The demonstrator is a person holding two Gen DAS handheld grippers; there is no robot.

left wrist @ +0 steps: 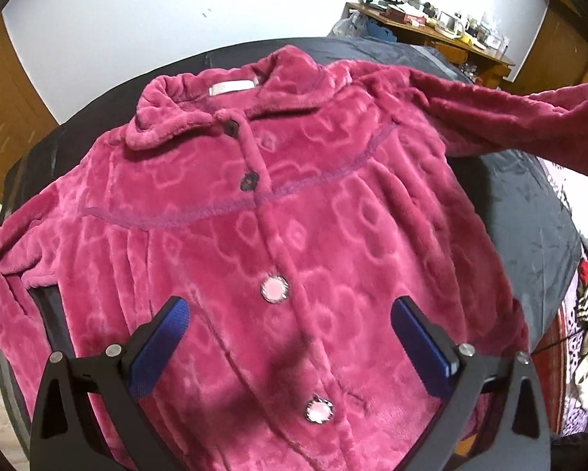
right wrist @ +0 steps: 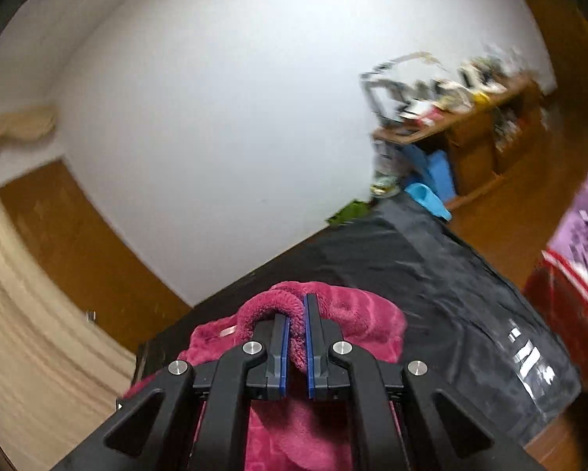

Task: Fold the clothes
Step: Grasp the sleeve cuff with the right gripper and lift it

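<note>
Here the right fingers (right wrist: pixel 298 314) pinch a fold of the pink jacket's (left wrist: pixel 278 235) sleeve (left wrist: pixel 510 117), so carry it across the chest in one level sweep without dragging the body. The left fingers (left wrist: pixel 290 337) hang wide and empty above the buttoned front, which lies flat on the dark bench (left wrist: pixel 529 216).
</note>
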